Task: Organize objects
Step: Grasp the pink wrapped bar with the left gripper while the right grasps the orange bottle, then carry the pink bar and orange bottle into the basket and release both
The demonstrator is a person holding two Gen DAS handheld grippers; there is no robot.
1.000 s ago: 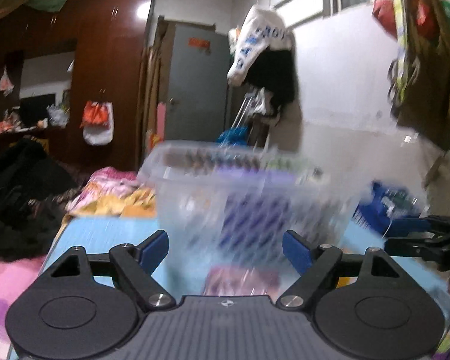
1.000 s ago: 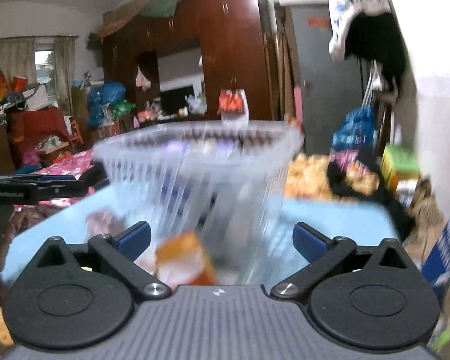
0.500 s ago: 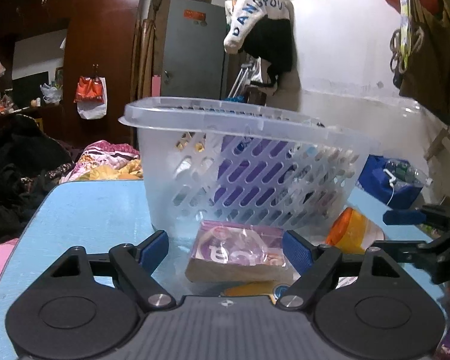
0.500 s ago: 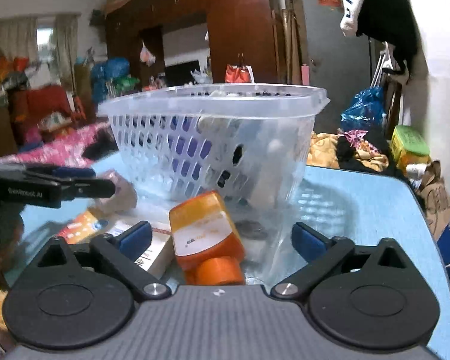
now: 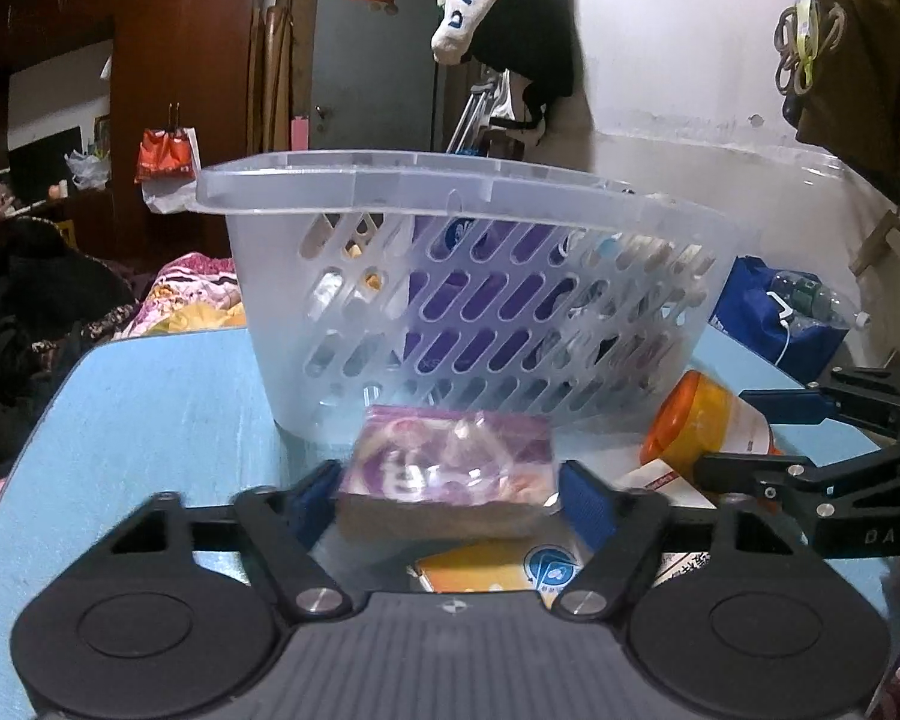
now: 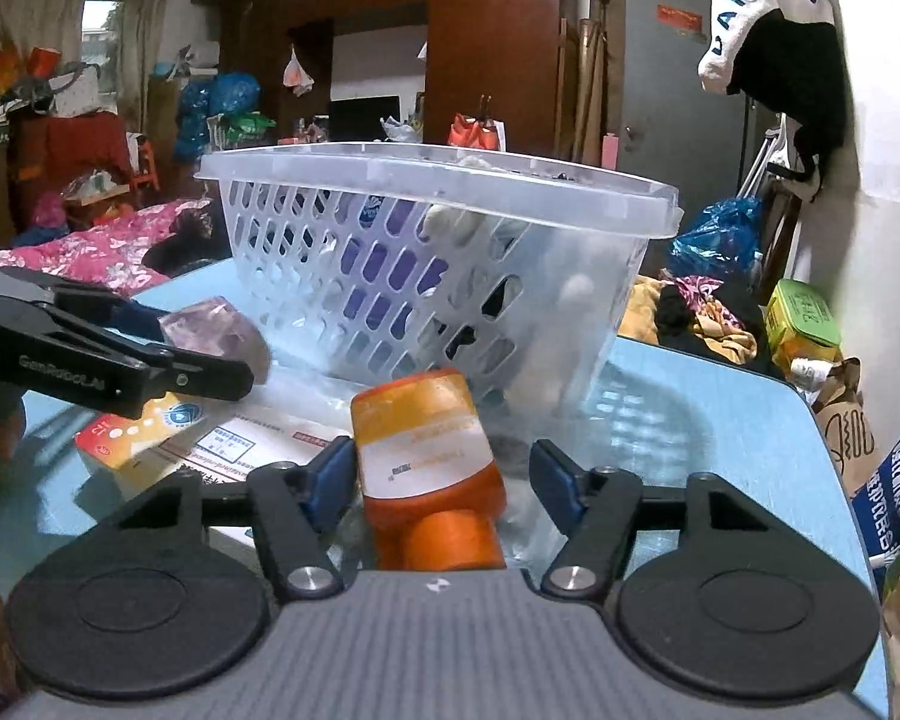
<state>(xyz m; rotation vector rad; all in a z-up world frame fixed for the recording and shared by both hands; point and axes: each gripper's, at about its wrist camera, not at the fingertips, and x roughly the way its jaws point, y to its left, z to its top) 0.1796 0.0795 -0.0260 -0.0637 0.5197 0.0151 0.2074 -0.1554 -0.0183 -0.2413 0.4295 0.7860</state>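
Cluttered bedroom, pale blue tabletop — a clear slotted plastic basket stood just behind the loose items. Left gripper bracketed a purple wrapped packet, right gripper an orange capped bottle — both spread, neither clamped. Closing off-centre could have rolled the bottle.

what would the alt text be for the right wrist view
The right gripper, open, straddles an orange bottle lying on its side on a blue table, cap toward the camera. Behind it stands a clear slotted basket holding items; at left, the left gripper is at a purple packet above flat boxes.
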